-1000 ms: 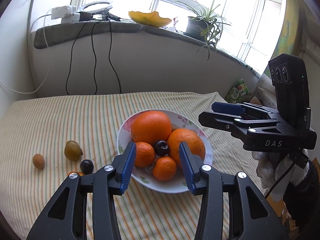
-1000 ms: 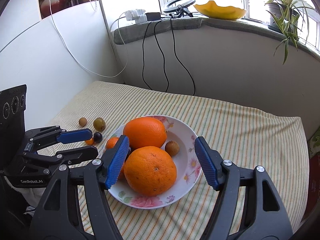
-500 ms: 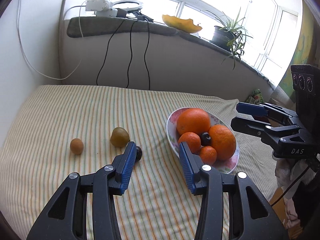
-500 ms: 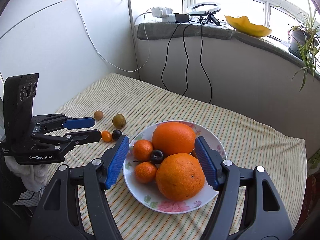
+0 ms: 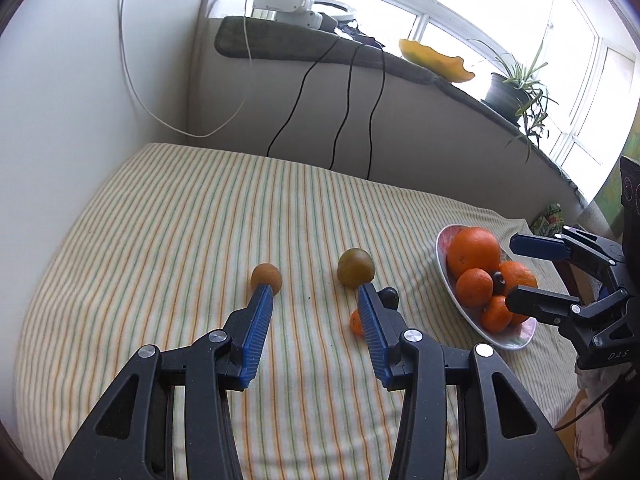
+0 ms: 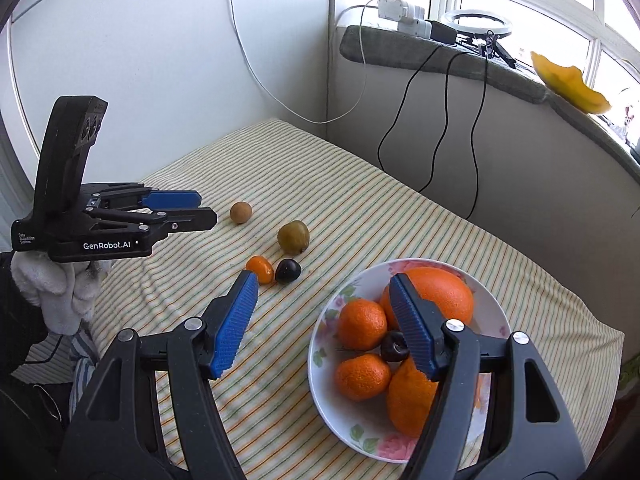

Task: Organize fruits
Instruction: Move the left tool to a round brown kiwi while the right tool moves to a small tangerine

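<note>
Both my grippers slid off the bowl (image 6: 320, 344) toward loose fruit (four left); left gripper (image 5: 316, 294) and right gripper (image 6: 322, 280) gape empty.

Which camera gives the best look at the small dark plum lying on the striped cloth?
The right wrist view: the dark plum lies fully in sight there, beside the small orange fruit and below the green fruit. In the left wrist view only a sliver of it shows, behind a finger of the left gripper.

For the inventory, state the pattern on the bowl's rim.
The bowl is white with pink flowers and green leaves, clearest in the right wrist view.
</note>
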Motion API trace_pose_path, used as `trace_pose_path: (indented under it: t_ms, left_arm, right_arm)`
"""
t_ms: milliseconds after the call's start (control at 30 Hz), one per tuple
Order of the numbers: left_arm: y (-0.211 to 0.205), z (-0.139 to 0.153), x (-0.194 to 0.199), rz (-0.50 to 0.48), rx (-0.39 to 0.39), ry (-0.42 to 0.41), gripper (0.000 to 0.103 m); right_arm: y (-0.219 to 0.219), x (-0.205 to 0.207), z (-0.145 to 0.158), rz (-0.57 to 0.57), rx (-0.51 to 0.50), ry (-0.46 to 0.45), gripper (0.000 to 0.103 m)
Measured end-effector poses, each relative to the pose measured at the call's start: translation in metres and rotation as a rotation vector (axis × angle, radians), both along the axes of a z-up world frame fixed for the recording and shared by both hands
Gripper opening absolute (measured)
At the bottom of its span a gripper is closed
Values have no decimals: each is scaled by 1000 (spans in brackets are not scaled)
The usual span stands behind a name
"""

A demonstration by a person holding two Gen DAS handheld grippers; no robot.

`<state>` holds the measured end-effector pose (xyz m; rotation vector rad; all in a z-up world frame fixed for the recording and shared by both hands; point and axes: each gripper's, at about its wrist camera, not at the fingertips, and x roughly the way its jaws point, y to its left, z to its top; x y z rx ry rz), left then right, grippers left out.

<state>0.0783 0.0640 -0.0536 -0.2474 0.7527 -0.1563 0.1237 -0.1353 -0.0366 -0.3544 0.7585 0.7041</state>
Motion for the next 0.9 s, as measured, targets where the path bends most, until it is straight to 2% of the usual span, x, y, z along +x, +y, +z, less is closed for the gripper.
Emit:
trace_pose_path:
  t_ms: [100, 200, 300, 367, 400, 567, 667, 900]
  left_arm:
    - [8, -4, 3, 15, -1, 7, 43]
    - [14, -8, 7, 24, -3, 14, 43]
    - [20, -13, 12, 28, -8, 24, 43]
    - [24, -17, 14, 27, -10, 31, 43]
    - [25, -19, 15, 26, -13, 35, 43]
    - [29, -26, 23, 15, -18, 56, 43]
    - [30, -27, 26, 6, -18, 61, 43]
    - [28, -31, 36, -18, -5, 73, 43]
  right_arm:
    - [14, 0, -8, 47, -18, 22, 71]
    - [29, 1, -17, 85, -39, 51, 63]
    - [43, 1, -26, 121, -53, 79, 60]
    - [54, -1, -33, 149, -70, 94, 47]
    - [60, -1, -36, 161, -81, 100, 46]
    - [82, 4, -51, 191, -136, 104, 44]
    - [91, 11, -57, 201, -156, 112, 39]
    - [104, 19, -68, 216, -215, 110, 38]
